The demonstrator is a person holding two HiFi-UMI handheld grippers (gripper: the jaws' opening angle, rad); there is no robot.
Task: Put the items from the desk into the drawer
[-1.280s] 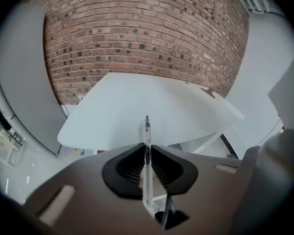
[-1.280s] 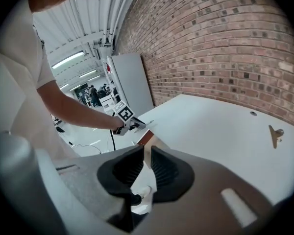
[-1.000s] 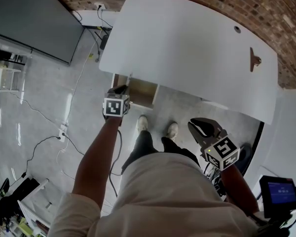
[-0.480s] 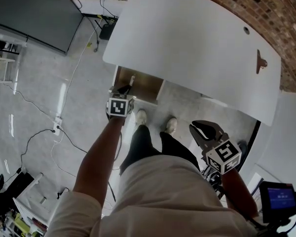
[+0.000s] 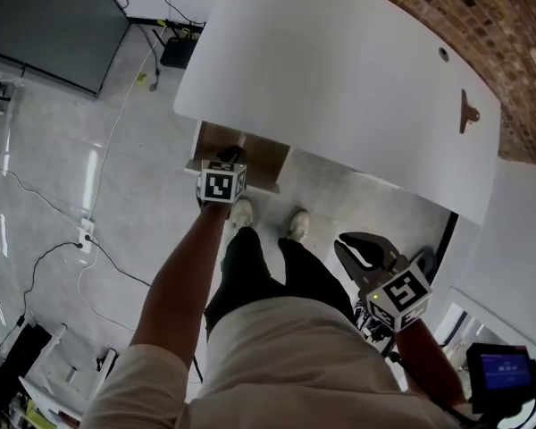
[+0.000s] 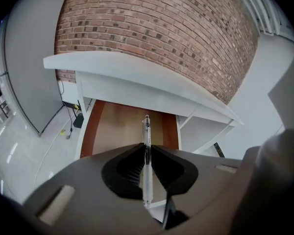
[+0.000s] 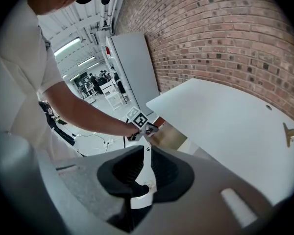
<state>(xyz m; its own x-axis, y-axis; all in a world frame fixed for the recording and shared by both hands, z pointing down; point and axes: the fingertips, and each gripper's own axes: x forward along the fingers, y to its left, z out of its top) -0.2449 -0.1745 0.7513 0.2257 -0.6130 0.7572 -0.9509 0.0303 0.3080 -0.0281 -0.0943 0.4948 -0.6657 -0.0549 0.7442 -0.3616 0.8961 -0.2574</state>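
Pen (image 6: 147,131), a slim clear-plastic tube, sits pinched between the closed, ribbed black jaws of the left gripper (image 6: 147,148), its tip pointing up the frame over the open drawer (image 6: 116,126). The drawer's smooth tan wooden bottom, edged in reddish brown, shows at mid-frame beneath the flat white counter (image 5: 339,70). In the head view the left gripper (image 5: 228,161) hangs at the drawer's front edge. At lower right, the right gripper (image 7: 146,151) holds nothing, its jaws a narrow slit apart. A small brown hook-shaped piece (image 5: 467,113) lies at the counter's right end, before a rough brick wall (image 6: 161,33).
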